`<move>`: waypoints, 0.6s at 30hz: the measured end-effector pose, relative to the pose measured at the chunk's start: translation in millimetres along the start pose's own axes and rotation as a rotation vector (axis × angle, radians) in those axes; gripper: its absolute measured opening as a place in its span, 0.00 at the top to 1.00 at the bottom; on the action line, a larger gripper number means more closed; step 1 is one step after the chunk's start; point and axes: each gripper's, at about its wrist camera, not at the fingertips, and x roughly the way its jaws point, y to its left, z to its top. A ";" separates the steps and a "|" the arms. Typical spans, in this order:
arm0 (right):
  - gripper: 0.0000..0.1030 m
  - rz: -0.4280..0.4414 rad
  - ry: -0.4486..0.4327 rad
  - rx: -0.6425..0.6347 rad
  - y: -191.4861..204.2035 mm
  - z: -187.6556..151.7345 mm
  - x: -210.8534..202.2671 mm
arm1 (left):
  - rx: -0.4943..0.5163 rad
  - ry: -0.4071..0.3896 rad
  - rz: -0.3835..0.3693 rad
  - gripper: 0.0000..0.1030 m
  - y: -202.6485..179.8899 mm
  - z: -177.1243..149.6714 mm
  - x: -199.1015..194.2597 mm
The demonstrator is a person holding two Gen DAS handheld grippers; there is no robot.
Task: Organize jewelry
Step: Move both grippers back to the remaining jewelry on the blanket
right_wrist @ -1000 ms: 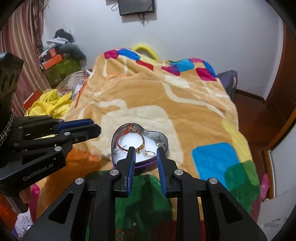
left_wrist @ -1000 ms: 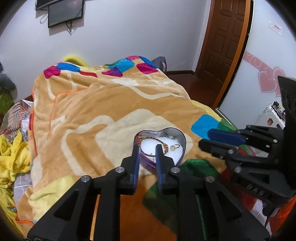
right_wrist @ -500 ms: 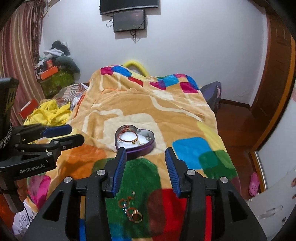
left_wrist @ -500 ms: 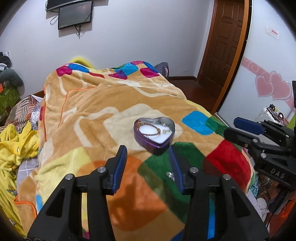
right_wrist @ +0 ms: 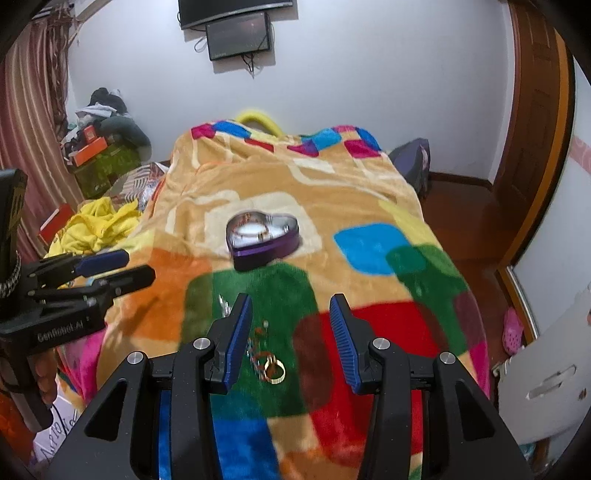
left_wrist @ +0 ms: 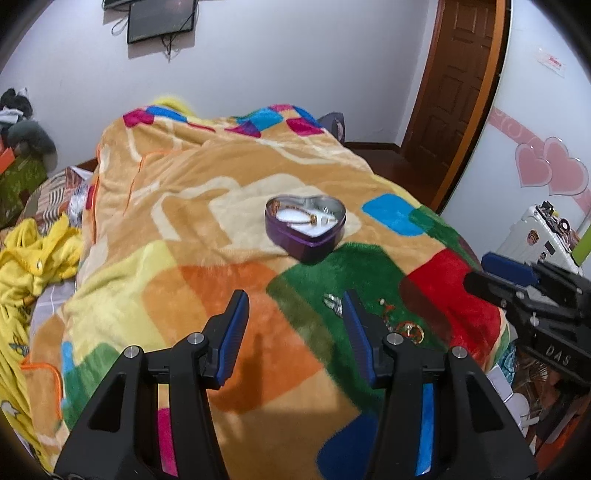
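A purple heart-shaped tin (left_wrist: 306, 230) is sitting open on the patchwork blanket (left_wrist: 184, 221), on a cream patch near the middle of the bed. Inside it, on a white lining, a beaded bracelet (left_wrist: 295, 218) is lying with a small ring-like piece beside it, too small to tell more. From the right wrist view the tin is lying at about 11 o'clock from the tongs, well apart from them.

On the green patch nearer the cameras, loose jewelry is waiting: a small silver piece (left_wrist: 332, 301) is lying just beside the left gripper's right-hand finger, and a tangle of reddish beads with a gold ring (right_wrist: 274, 371) is lying at about 6 o'clock from the tin.

The left gripper (left_wrist: 295, 332) is opening, its blue-padded jaws standing about half apart with only blanket between them, holding nothing. The right gripper (right_wrist: 291, 332) is standing similarly parted over the gold ring and beads, which are showing between its jaws but untouched by the pads.

A yellow garment (left_wrist: 33, 258) is crumpled at 9 o'clock off the bed's edge, a dark screen (right_wrist: 239, 35) is hanging on the far wall at 12 o'clock, and a brown door (left_wrist: 458, 81) is standing at 2 o'clock.
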 end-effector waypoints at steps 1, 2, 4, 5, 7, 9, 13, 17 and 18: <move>0.61 0.001 0.008 0.002 -0.4 -3.1 0.7 | 0.000 0.009 0.000 0.50 -0.5 -3.0 1.9; 0.61 0.003 0.018 0.006 -1.4 -7.4 1.9 | 0.000 0.016 -0.001 0.50 -0.7 -5.4 3.9; 0.61 0.010 0.043 0.013 -2.6 -16.0 6.5 | 0.006 0.034 -0.010 0.50 -2.4 -11.0 8.3; 0.61 0.012 0.053 0.016 -3.2 -19.9 8.2 | 0.010 0.044 -0.011 0.50 -3.7 -13.9 10.8; 0.61 0.020 0.078 0.024 -4.1 -29.5 13.7 | 0.020 0.066 -0.019 0.50 -6.7 -19.2 15.4; 0.61 0.032 0.106 0.032 -4.2 -37.7 20.2 | 0.031 0.091 -0.034 0.50 -10.6 -24.4 21.7; 0.61 0.044 0.133 0.022 -1.3 -45.7 26.5 | 0.056 0.126 -0.065 0.49 -19.0 -29.7 33.9; 0.61 0.054 0.144 0.012 -0.8 -47.9 29.0 | 0.071 0.149 -0.077 0.49 -25.8 -29.4 48.0; 0.61 0.056 0.145 0.010 -1.8 -48.2 29.2 | 0.071 0.149 -0.078 0.49 -25.9 -28.9 50.0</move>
